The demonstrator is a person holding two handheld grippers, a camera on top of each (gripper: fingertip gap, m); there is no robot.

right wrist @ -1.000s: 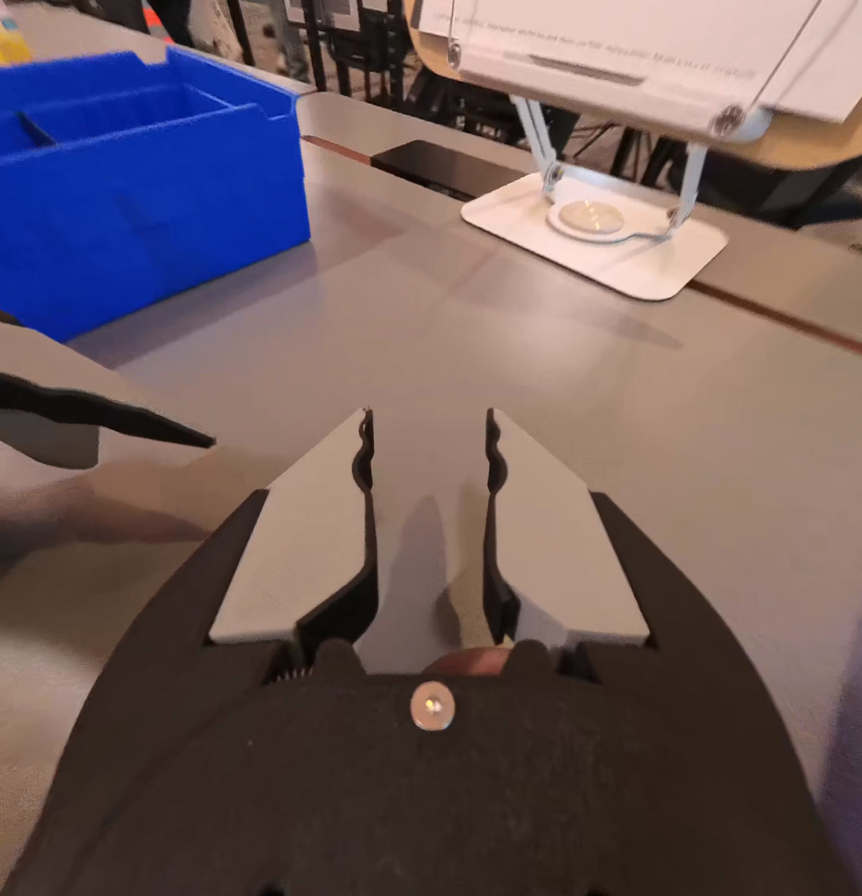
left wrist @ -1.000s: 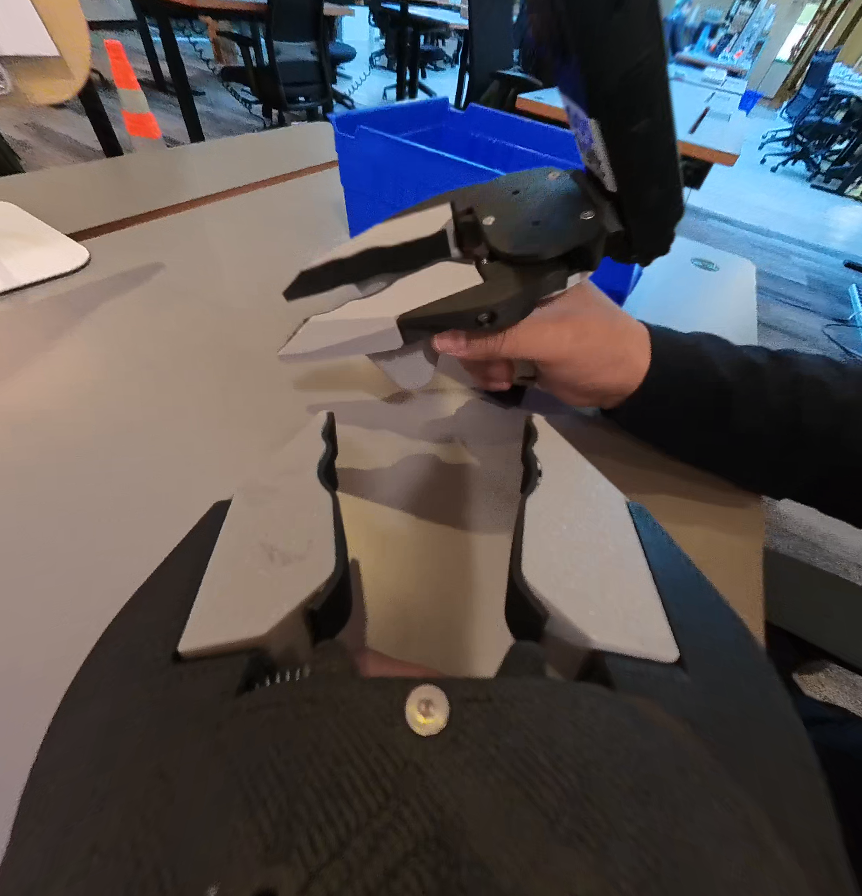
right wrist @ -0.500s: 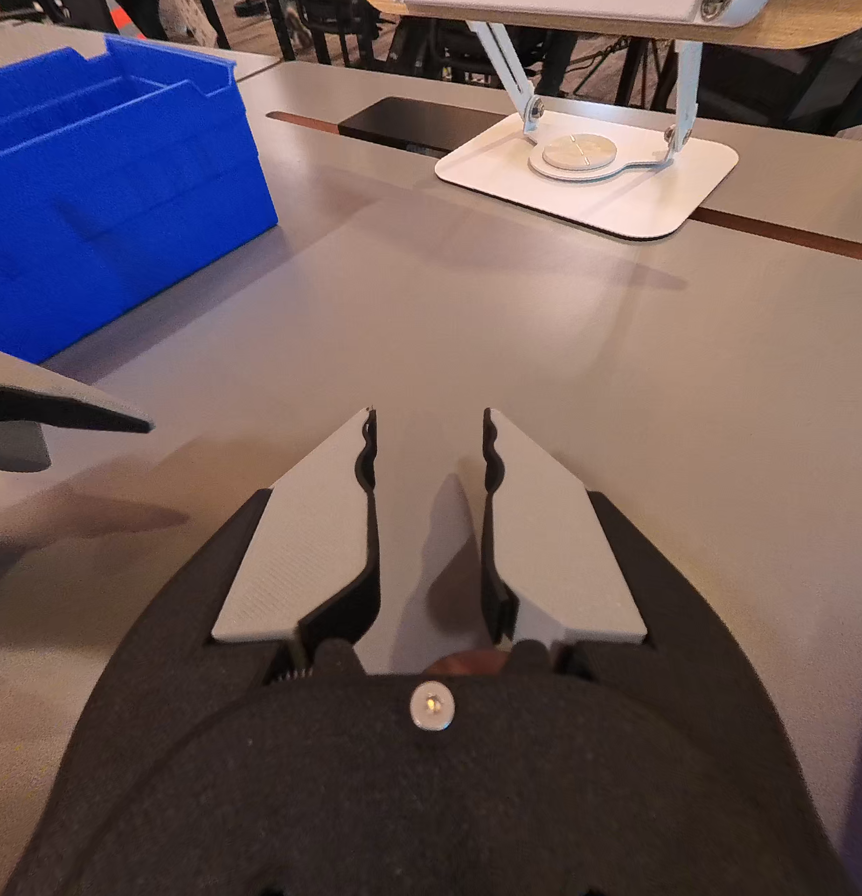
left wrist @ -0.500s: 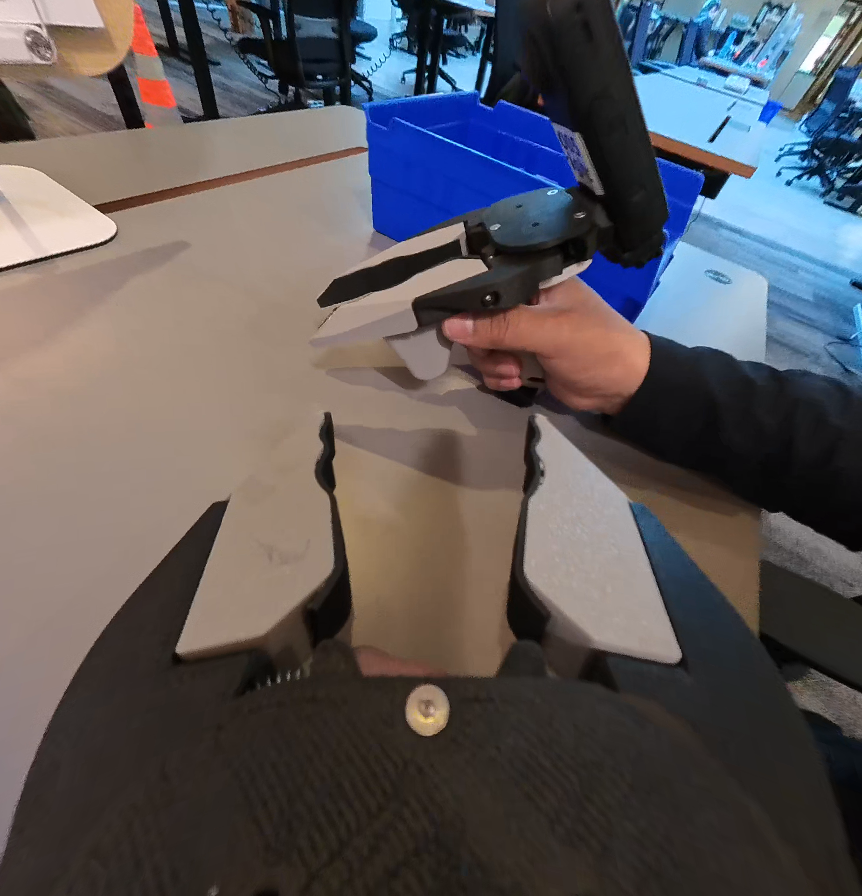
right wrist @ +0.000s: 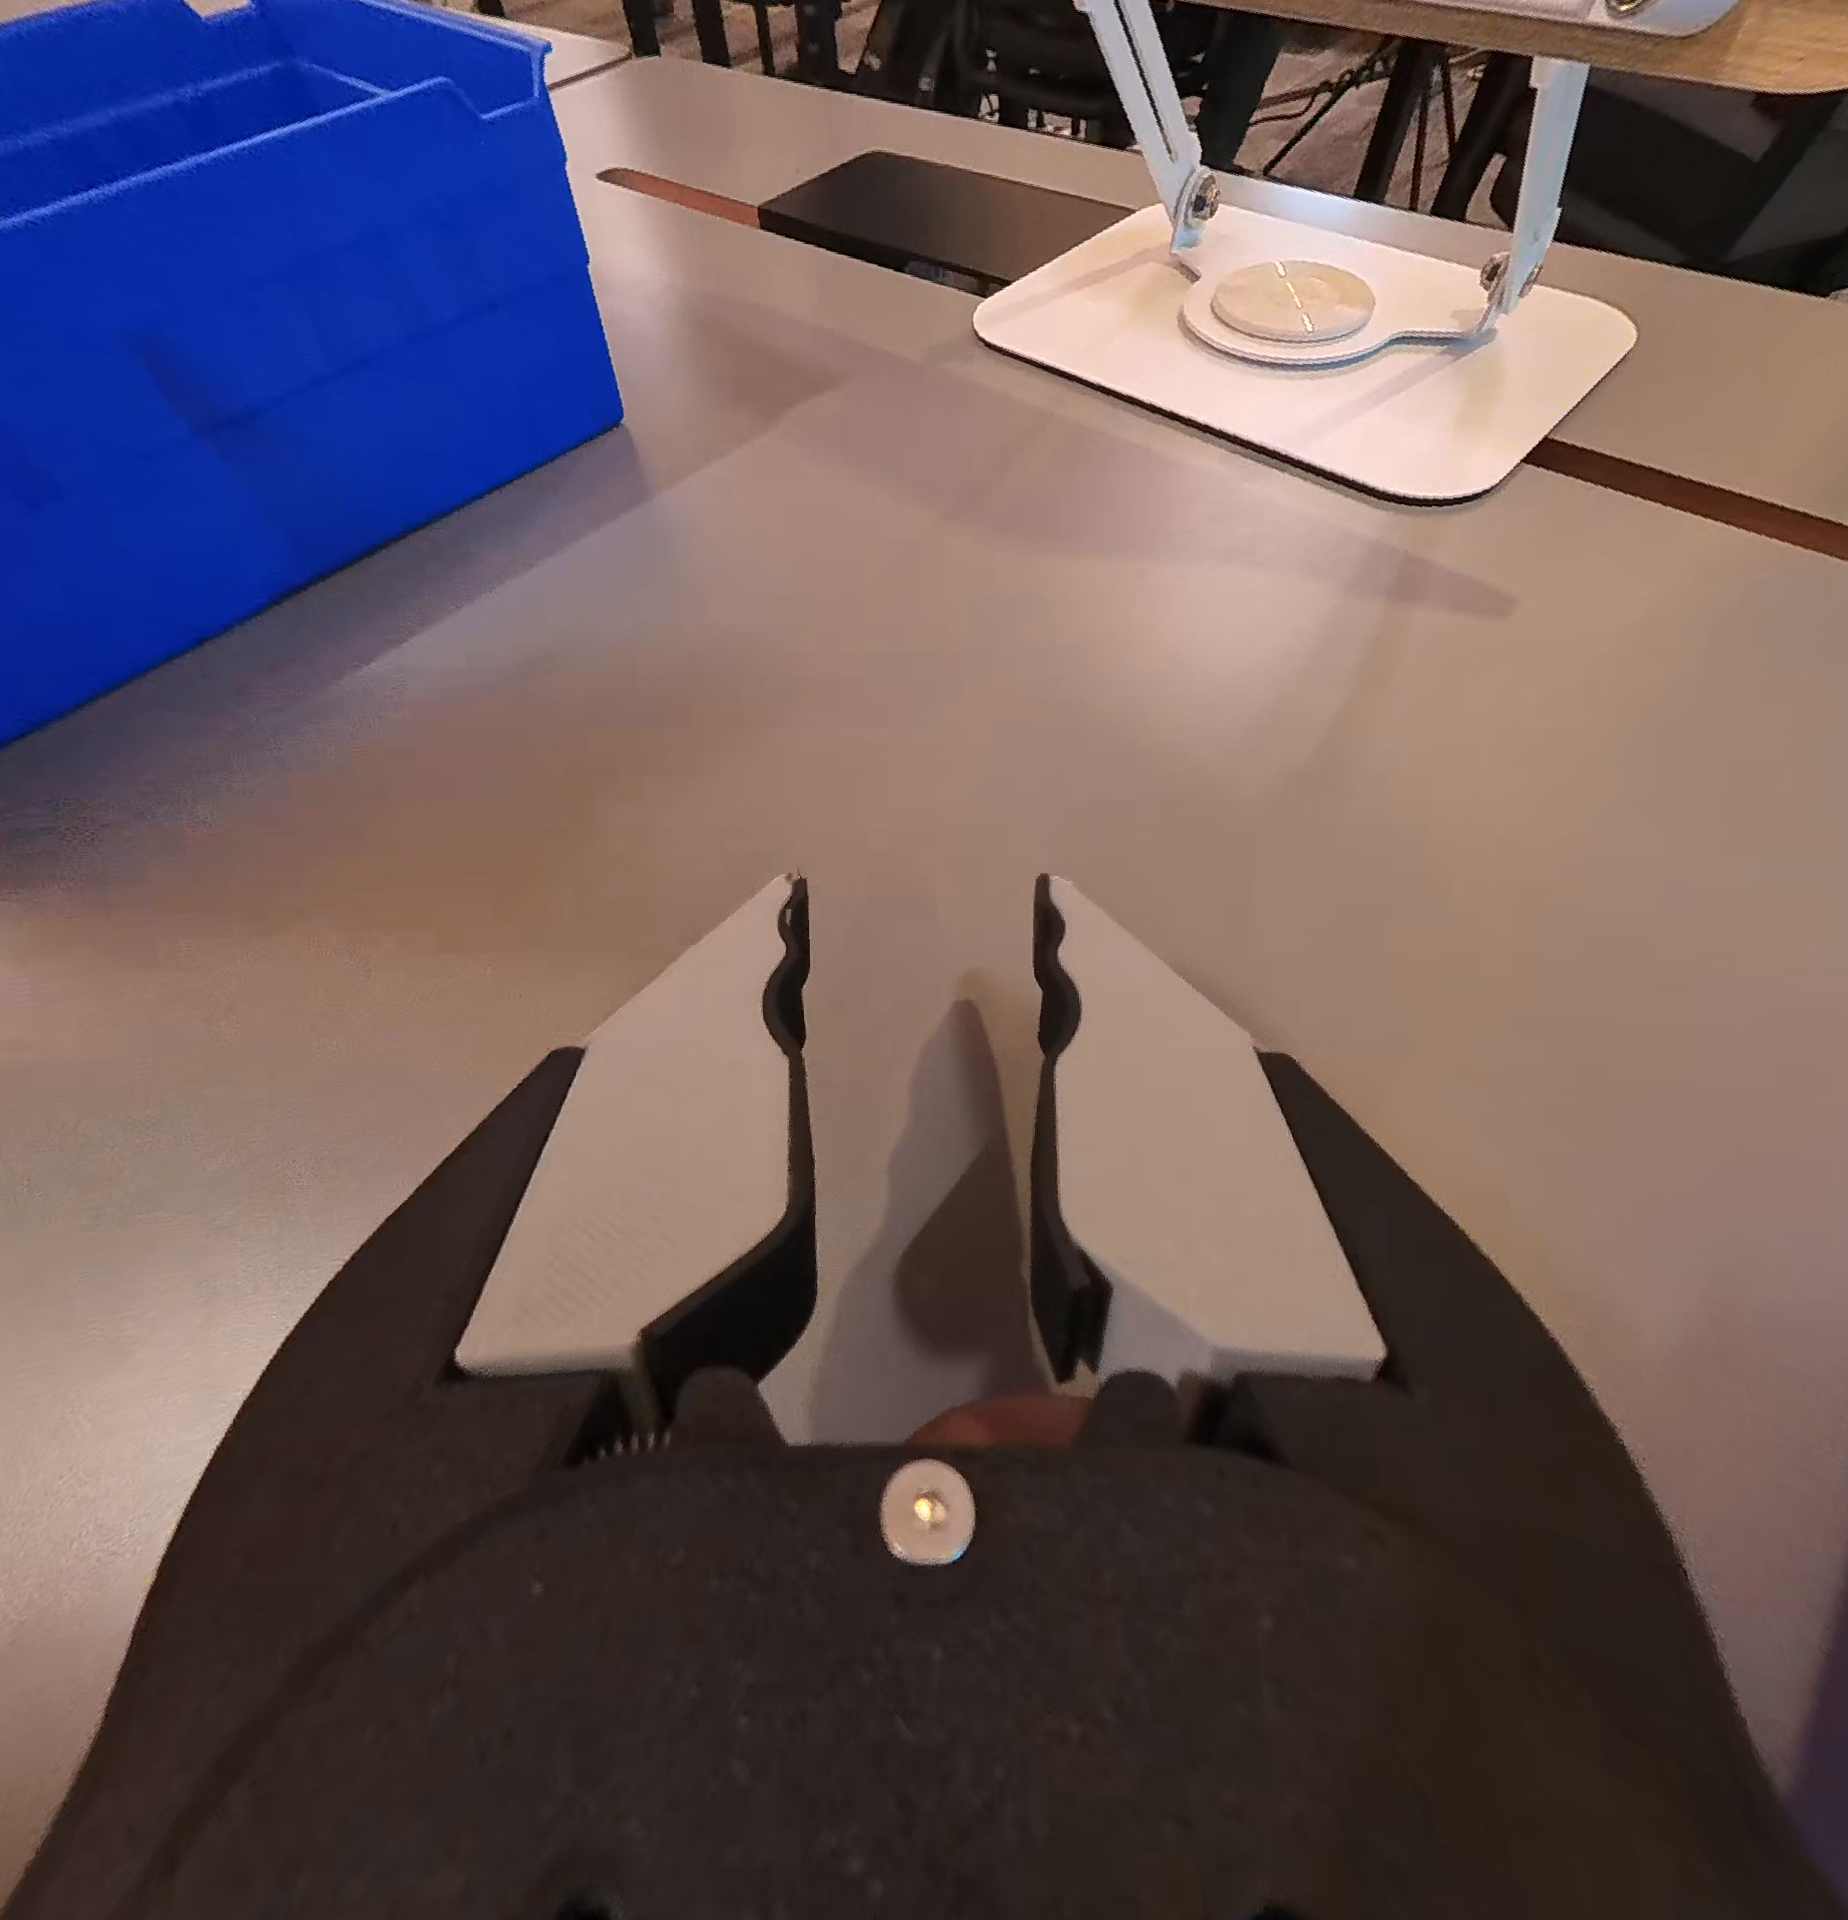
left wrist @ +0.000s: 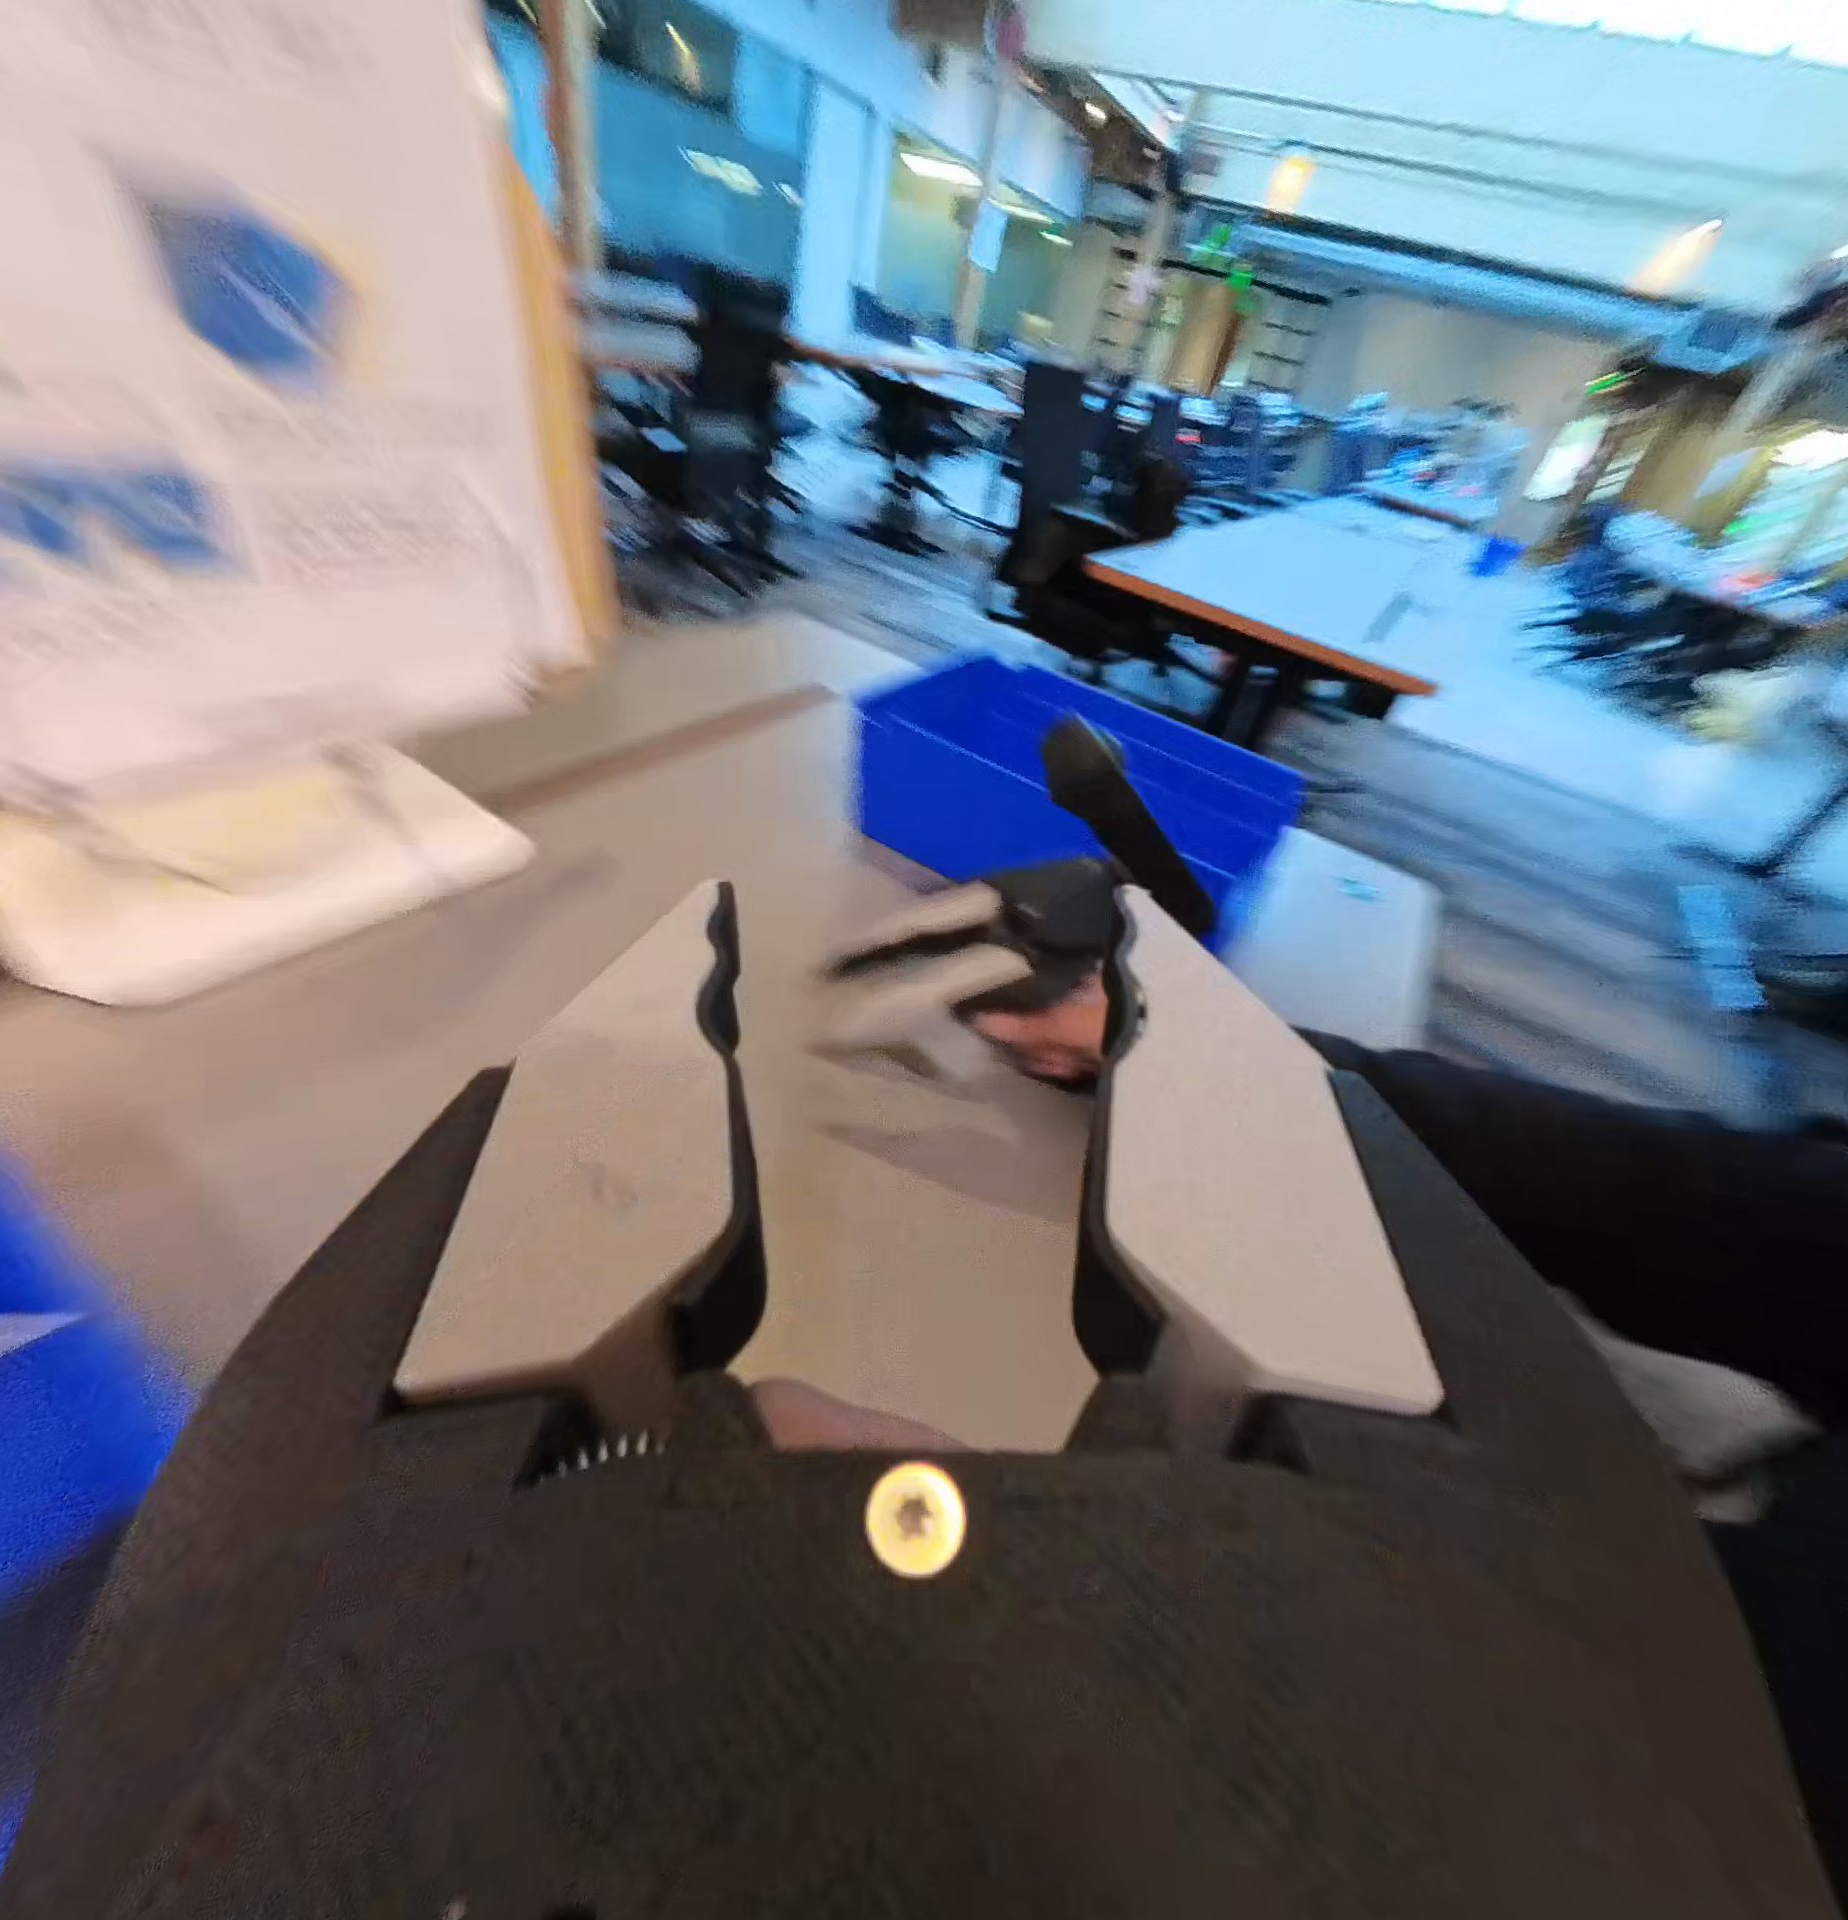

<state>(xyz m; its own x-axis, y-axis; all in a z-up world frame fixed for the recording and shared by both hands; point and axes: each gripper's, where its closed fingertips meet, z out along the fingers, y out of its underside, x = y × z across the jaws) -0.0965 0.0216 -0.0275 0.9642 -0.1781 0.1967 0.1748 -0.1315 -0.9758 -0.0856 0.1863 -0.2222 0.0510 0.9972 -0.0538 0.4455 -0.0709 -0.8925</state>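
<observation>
My left gripper [left wrist: 920, 925] is open and empty, held above the grey table [left wrist: 276, 1091]; this view is blurred by motion. Beyond its fingertips the right gripper [left wrist: 930, 977] shows as a blur, held by a hand [left wrist: 1045, 1039] in a dark sleeve. In the right wrist view my right gripper [right wrist: 920, 883] is open and empty, low over the bare grey table [right wrist: 1003, 675]. A blue bin [right wrist: 276, 343] stands to its far left and also shows in the left wrist view [left wrist: 961, 790].
A white stand base [right wrist: 1304, 364] sits at the far right of the table, with a black slab [right wrist: 930, 218] beside it. In the left wrist view the stand [left wrist: 224, 894] carries a white printed sheet [left wrist: 224, 364]. A blurred blue shape [left wrist: 26, 1403] is at the left edge. Tip to tip, the grippers are about 25 centimeters apart.
My left gripper has pulled back and tilted up fast, so the right gripper looks smaller and farther. The right gripper has moved forward over the table; the left gripper has left its view.
</observation>
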